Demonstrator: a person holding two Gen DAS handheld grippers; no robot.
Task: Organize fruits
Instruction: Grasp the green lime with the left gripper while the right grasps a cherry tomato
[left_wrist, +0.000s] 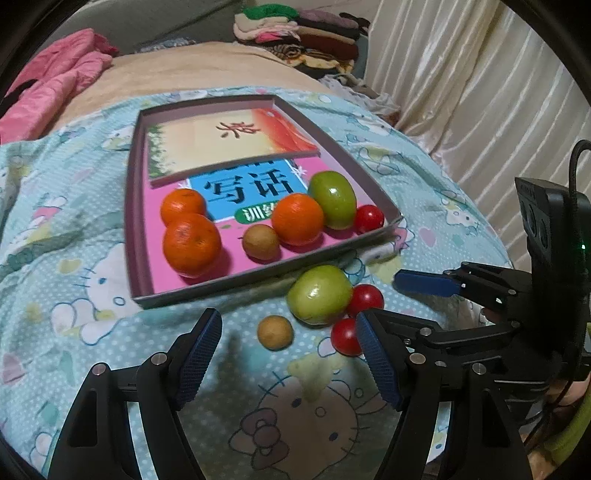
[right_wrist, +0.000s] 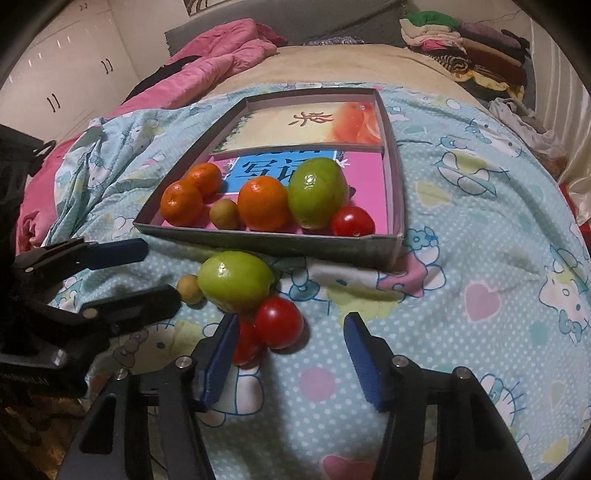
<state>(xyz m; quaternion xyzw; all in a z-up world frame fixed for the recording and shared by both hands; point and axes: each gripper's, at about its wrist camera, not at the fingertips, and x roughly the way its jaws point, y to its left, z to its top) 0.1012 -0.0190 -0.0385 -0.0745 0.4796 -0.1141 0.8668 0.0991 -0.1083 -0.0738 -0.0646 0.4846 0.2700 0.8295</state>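
Note:
A shallow cardboard box (left_wrist: 140, 206) (right_wrist: 280, 242) on the bed holds three oranges (left_wrist: 192, 243), a green fruit (left_wrist: 332, 199) (right_wrist: 317, 192), a small brown fruit (left_wrist: 260, 242) and a cherry tomato (left_wrist: 368, 218) (right_wrist: 352, 221). On the blanket in front lie a green fruit (left_wrist: 319, 293) (right_wrist: 236, 280), a small brown fruit (left_wrist: 275, 332) (right_wrist: 189, 290) and two cherry tomatoes (left_wrist: 365, 299) (left_wrist: 345, 336) (right_wrist: 279, 322). My left gripper (left_wrist: 288, 350) is open, just short of the brown fruit. My right gripper (right_wrist: 291, 354) is open beside the tomatoes; it also shows in the left wrist view (left_wrist: 424, 284).
A Hello Kitty blanket (right_wrist: 480, 295) covers the bed. A pink quilt (right_wrist: 221, 55) lies at the back left, folded clothes (right_wrist: 461, 40) at the back right, a curtain (left_wrist: 461, 92) on the right. Books line the box floor.

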